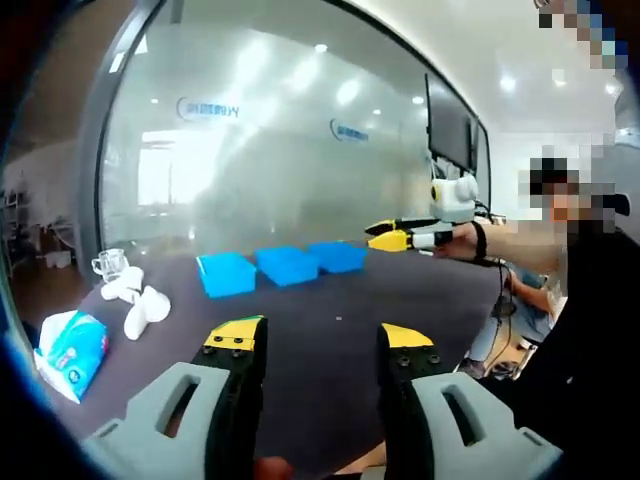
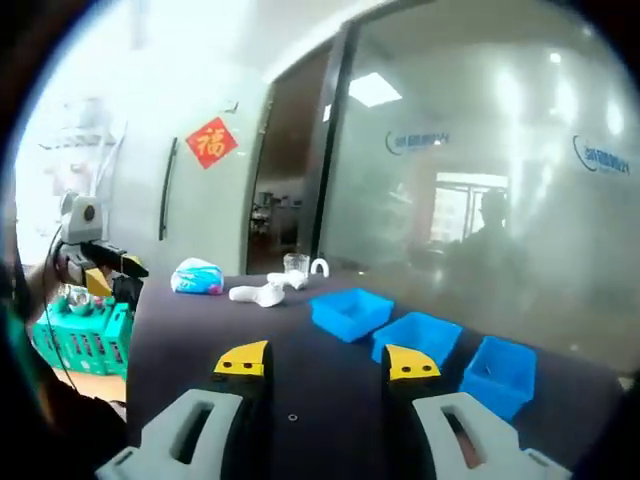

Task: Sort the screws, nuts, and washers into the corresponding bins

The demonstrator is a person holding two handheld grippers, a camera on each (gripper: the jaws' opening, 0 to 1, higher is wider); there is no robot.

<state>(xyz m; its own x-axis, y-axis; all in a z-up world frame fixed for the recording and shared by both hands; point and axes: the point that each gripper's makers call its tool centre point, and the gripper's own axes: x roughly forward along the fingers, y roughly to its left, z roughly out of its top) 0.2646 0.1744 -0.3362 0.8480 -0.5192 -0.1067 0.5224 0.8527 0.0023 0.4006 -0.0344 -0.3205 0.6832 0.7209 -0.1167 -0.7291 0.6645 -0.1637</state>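
In the left gripper view the left hand-held gripper (image 1: pixel 322 345) stands released, jaws apart with nothing between them, above the dark counter (image 1: pixel 330 300). Three blue bins (image 1: pixel 286 265) sit in a row at about 12 o'clock from the jaws, well apart from them. A tissue pack (image 1: pixel 70 348) and white objects (image 1: pixel 135 300) lie toward 10 o'clock near the counter's edge. The right hand-held gripper (image 1: pixel 392 236) reaches in at 1 o'clock; whether it is open cannot be told here.

In the right gripper view that gripper (image 2: pixel 327 362) is released and empty, with the bins at 1 to 2 o'clock. A tiny speck (image 2: pixel 292 417), perhaps a fastener, lies between the jaws on the counter. The left gripper shows at 9 o'clock.

Sorting seems barely begun: the next move likely calls for lowering onto a small part. The bare counter in front gives ample room, its edges lying well off.
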